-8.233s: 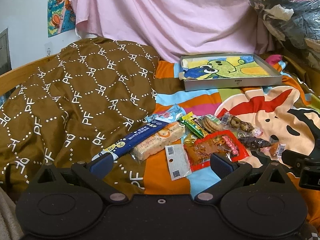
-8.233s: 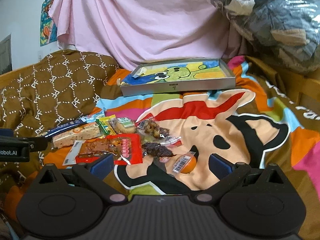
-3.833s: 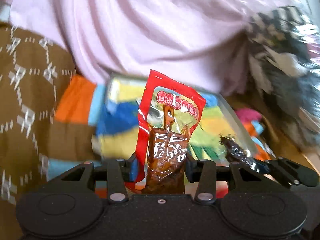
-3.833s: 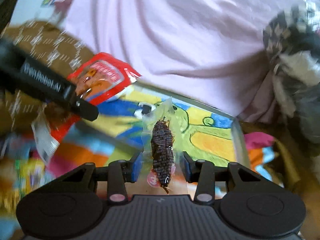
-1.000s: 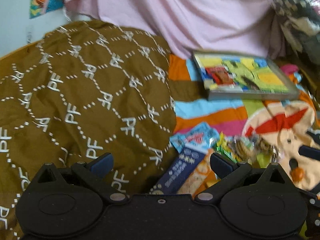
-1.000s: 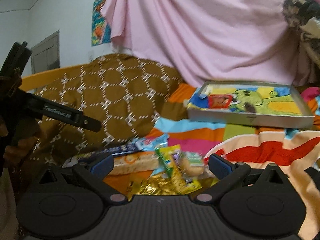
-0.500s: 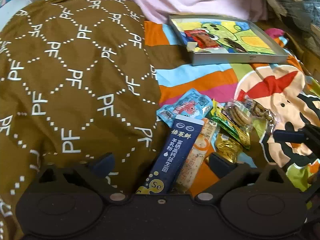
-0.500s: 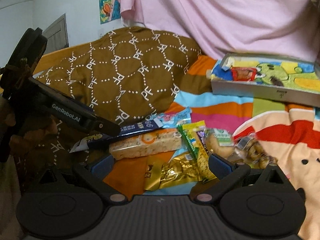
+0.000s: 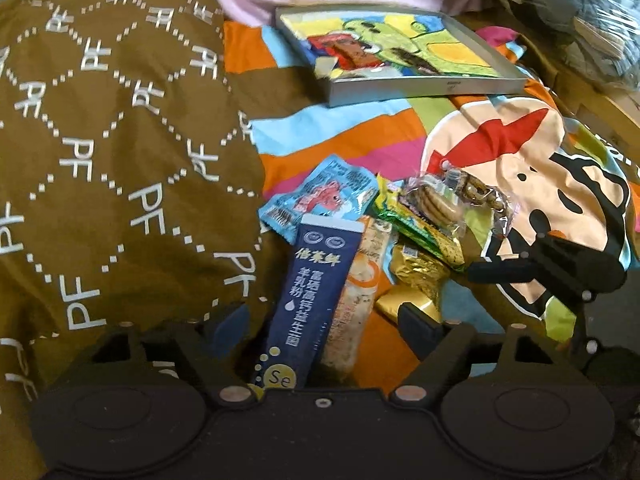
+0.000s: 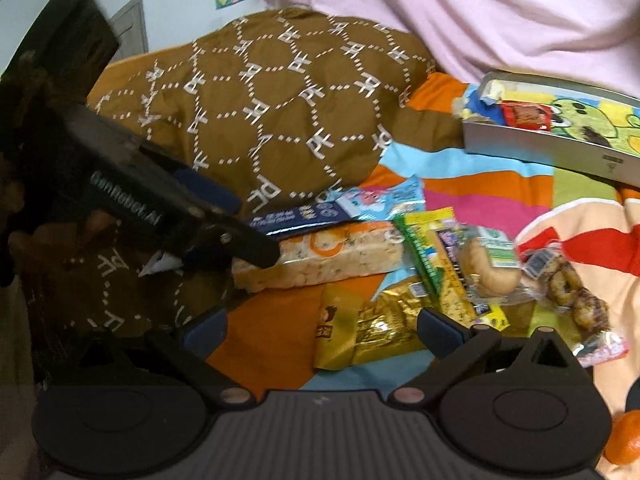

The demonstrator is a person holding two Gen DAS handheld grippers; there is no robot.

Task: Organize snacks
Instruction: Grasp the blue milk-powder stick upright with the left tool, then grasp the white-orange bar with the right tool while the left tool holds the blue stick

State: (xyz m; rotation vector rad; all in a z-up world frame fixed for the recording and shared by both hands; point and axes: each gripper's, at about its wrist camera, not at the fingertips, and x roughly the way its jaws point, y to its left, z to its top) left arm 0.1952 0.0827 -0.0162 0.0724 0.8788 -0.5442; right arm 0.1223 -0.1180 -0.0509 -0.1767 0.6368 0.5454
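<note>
My left gripper is low over the snack pile, jaws closing. The dark blue stick packet and the rice cracker bar lie between its fingers, and the pads do not press them. My right gripper stands open over a gold packet. In the right wrist view the left gripper straddles the blue packet beside the bar. The grey tray at the back holds a red packet and a dark snack.
A light blue packet, a green-yellow packet, biscuits and a clear bag of nuts lie on the colourful blanket. A brown quilt rises on the left. An orange sits at the right gripper's side.
Both grippers have sunk and tipped down toward the snack pile. The left jaws have narrowed around the blue stick packet and the bar.
</note>
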